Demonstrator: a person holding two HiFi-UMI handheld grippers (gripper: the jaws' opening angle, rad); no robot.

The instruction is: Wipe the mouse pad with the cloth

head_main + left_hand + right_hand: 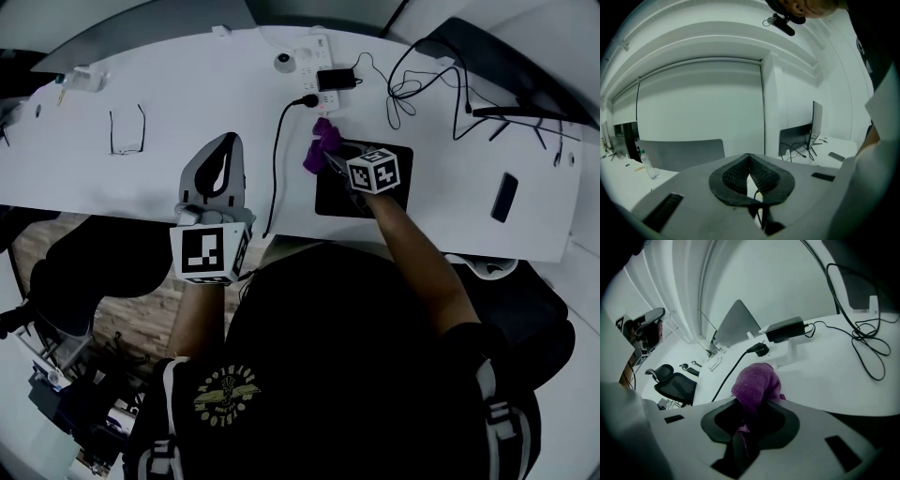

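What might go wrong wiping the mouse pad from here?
The left gripper is off the mouse pad, so the pad may slide under the wipe. The cloth bunched in the right gripper sits near the black cable and may snag it.

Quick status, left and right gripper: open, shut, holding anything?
Left gripper: jaws shut, nothing between them.
Right gripper: jaws shut on the purple cloth.
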